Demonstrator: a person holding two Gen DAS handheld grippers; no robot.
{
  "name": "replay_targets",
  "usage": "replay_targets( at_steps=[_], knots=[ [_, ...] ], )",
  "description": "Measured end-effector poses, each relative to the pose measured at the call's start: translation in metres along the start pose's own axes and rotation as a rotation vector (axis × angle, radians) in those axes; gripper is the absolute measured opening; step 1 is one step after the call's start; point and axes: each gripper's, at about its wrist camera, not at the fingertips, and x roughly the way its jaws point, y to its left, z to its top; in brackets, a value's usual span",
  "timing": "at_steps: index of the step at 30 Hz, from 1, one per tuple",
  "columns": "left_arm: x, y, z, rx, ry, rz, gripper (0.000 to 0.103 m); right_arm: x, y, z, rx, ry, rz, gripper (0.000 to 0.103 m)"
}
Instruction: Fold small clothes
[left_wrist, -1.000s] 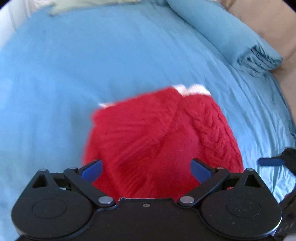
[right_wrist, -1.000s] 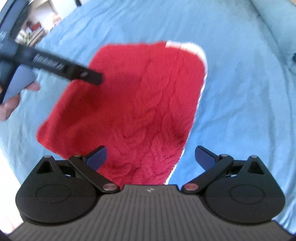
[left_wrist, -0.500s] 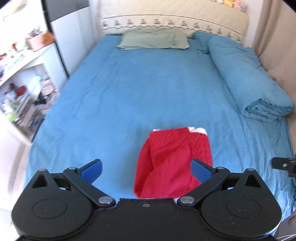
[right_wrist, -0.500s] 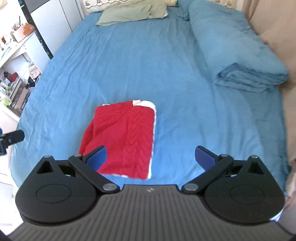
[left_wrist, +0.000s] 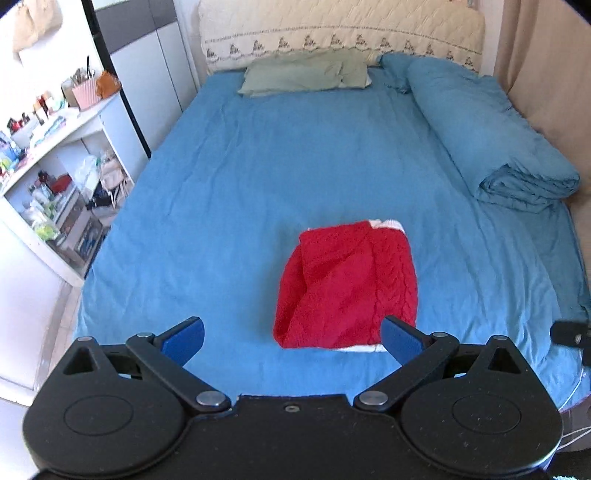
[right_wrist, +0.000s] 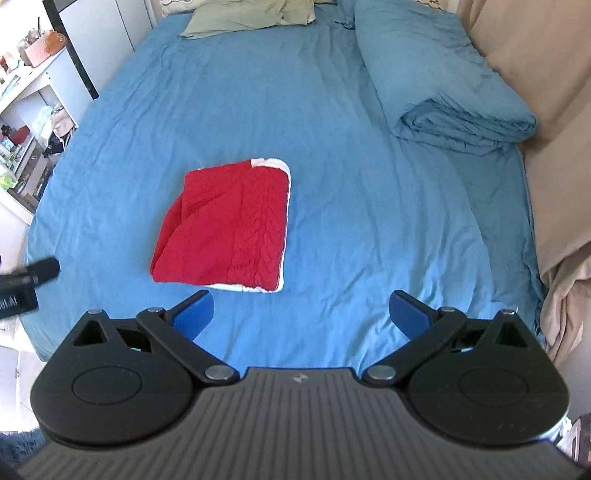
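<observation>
The red knit (left_wrist: 347, 288) lies folded into a compact packet on the blue sheet (left_wrist: 258, 177), ahead of the left gripper (left_wrist: 291, 334) and ahead and to the left of the right gripper (right_wrist: 301, 312). Both grippers hang above the near end of the bed with their blue pads spread wide apart and nothing between them; neither touches the cloth.

Judging by how the packet lies, the folding looks done or nearly so. The right edge is straight, with a white lining (right_wrist: 258, 288) peeping out along it and at the far corner. The left side is looser: a flap bulges and slants there instead of lying square. If one more touch is wanted, I would bring the left gripper down on that flap, pinch only the top layer, draw it in toward the middle, and press flat, while the right gripper steadies the straight edge so the packet does not slide on the sheet.

What kind of garment it is cannot be told; sleeves and neck are tucked out of sight. How many layers lie under the top one is hidden. Only the tip of each gripper shows in the other's view, at the frame edge.
</observation>
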Motion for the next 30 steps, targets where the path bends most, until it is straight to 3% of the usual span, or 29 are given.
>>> replay_targets(
  at_steps=[30],
  knots=[
    [-0.028,-0.012,-0.012,0.039,-0.082,0.028,0.103,-0.019,-0.013,-0.016,0.047,-0.049,-0.022,0.103]
  ],
)
